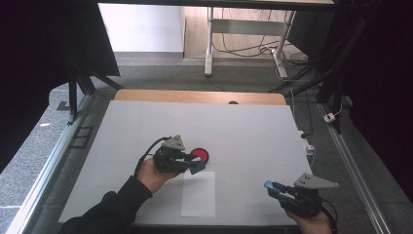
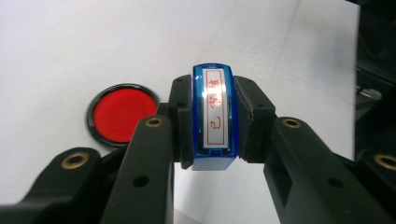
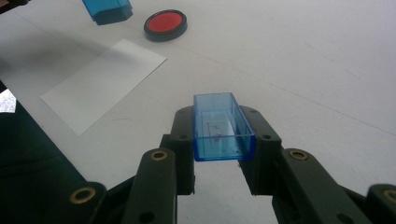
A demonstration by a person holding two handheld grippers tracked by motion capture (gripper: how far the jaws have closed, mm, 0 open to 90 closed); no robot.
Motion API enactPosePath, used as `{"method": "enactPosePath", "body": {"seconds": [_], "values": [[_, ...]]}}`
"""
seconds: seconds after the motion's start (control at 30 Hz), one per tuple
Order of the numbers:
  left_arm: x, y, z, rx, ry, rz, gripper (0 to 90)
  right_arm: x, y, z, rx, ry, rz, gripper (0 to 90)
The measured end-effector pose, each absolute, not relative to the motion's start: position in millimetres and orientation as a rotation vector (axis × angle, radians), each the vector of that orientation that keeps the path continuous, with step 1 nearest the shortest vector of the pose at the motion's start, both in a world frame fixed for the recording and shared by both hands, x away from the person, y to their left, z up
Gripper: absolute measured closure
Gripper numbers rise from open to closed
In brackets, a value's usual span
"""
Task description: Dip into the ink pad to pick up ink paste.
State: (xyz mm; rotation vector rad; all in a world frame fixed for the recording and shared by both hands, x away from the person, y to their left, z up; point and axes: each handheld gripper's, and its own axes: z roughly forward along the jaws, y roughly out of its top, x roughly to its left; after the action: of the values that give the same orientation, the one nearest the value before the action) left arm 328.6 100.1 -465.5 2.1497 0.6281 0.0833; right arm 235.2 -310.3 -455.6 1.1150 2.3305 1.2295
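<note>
Red ink pad just beside held stamp; paper sheet near.

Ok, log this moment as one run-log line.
left gripper: shut on stamp | right gripper: shut on blue cap | ink pad: open | paper sheet: bare

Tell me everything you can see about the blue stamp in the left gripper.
The blue stamp is a translucent blue plastic block, clamped at its sides by the left gripper. Its white face, with red characters in a red frame, looks toward that gripper's camera. It hangs above the table, beside the red ink pad and apart from it.
</note>
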Motion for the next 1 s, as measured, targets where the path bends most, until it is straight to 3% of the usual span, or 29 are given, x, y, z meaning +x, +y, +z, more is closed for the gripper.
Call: {"method": "enactPosePath", "body": {"seconds": [1.0], "values": [[380, 85, -480, 2.191, 0.737, 0.126, 70.4, 235, -311, -455, 1.117, 2.328, 1.239, 68.3]]}}
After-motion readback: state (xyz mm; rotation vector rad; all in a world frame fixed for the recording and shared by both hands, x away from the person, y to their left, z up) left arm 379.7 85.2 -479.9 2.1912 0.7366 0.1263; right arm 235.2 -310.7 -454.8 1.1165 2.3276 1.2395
